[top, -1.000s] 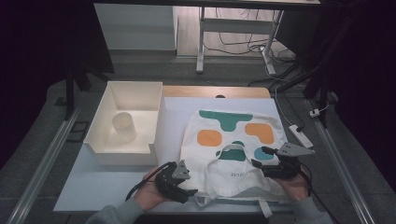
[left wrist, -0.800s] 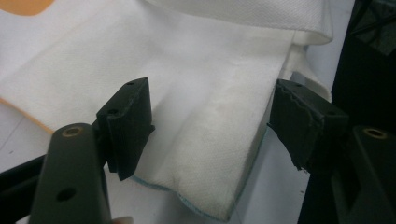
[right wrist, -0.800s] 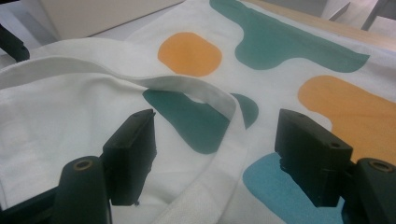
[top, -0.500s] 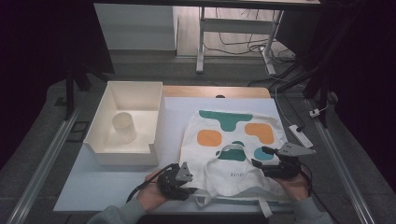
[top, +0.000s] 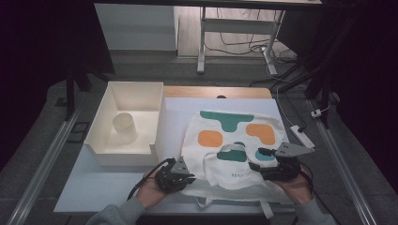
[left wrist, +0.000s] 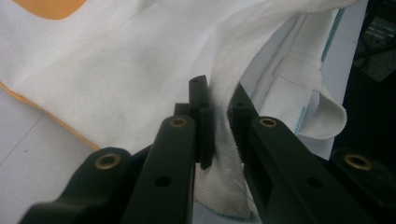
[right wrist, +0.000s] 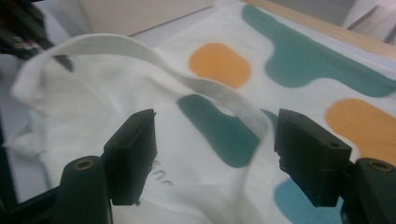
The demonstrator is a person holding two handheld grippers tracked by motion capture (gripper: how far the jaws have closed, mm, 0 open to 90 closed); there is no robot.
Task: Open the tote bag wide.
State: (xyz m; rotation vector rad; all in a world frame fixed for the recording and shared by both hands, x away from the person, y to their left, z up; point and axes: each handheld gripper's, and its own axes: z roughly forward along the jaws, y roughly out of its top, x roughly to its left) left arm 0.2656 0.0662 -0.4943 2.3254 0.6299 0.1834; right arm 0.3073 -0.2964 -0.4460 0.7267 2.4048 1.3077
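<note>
The left tool (left wrist: 219, 126) has just closed and pinches a fold of the bag (top: 234, 140). The right tool (right wrist: 215, 154) stands open over the bag's strap (right wrist: 140, 51).

Our left gripper (top: 180, 177) sits near and left, its jaws having just closed, pinching cloth. Our right gripper (top: 263, 167) sits near and right, jaws spread wide, pointing left.

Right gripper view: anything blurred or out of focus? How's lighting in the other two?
Right gripper view: the bag print is soft and its strap is smeared at the left. Left gripper view: cloth sharp, evenly lit, near jaws dark. High view: table lit, surroundings nearly black.
</note>
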